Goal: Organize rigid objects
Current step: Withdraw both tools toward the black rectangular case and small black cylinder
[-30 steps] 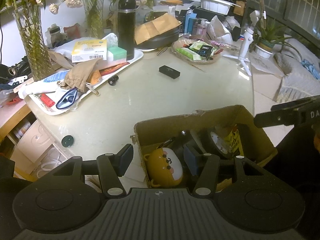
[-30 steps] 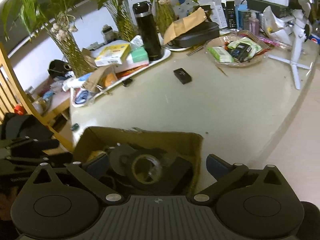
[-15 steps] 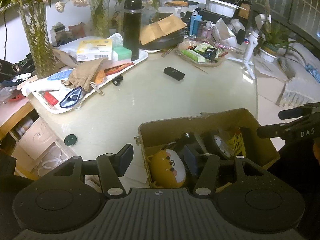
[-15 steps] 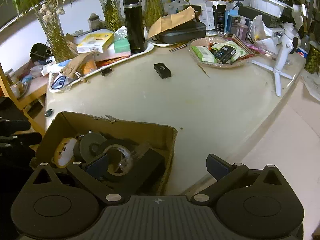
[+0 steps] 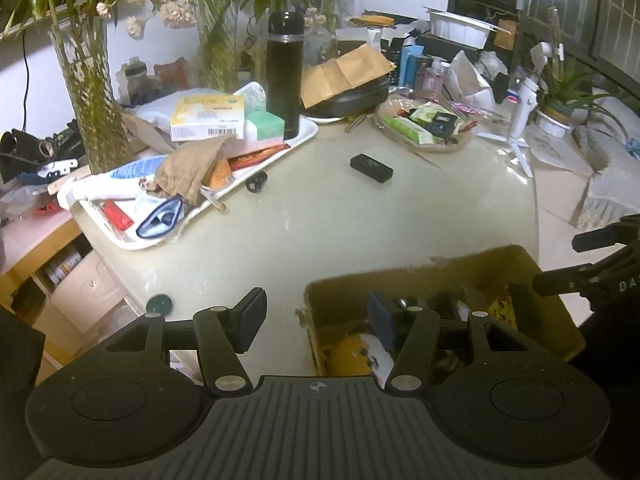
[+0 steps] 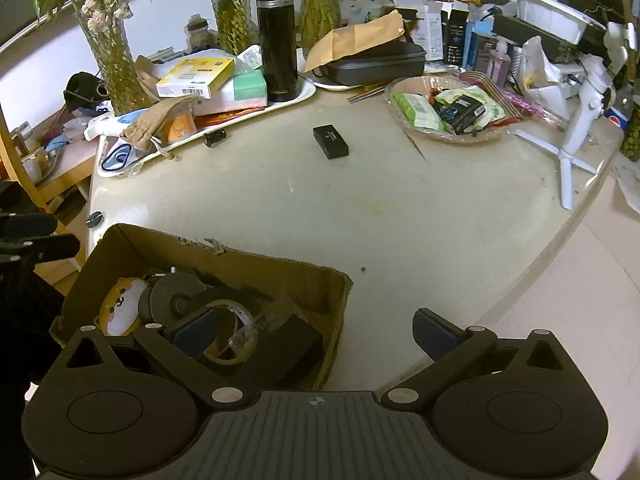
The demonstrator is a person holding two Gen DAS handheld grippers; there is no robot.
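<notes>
A brown cardboard box (image 6: 208, 276) with a torn, ragged rim sits at the near edge of a smooth, pale, glossy table (image 6: 400, 208). Inside it lie a round yellow toy with a cartoon face (image 6: 120, 304), a dull grey disc (image 6: 176, 296), a roll of clear tape (image 6: 232, 332) and a flat black block (image 6: 288, 352).

The right gripper (image 6: 316, 328), matte black plastic with ribbed housing and dark blue pads, has its jaws spread wide and holds nothing; its left finger hangs over the box above the tape roll, its right finger over the table edge just beside the box.

The left gripper (image 5: 316, 316) stands about half open and is also empty; its right finger is over the box's left end, its left finger over bare table beside the box.

Well ahead of both grippers a small black rectangular case (image 6: 330, 142) lies flat on the table. Beyond it to the left, a white tray (image 6: 288, 100) carries a tall black cylindrical flask (image 6: 277, 40) and a yellow carton (image 6: 196, 78); to the right stands a shallow dish of packets (image 6: 444, 112).
</notes>
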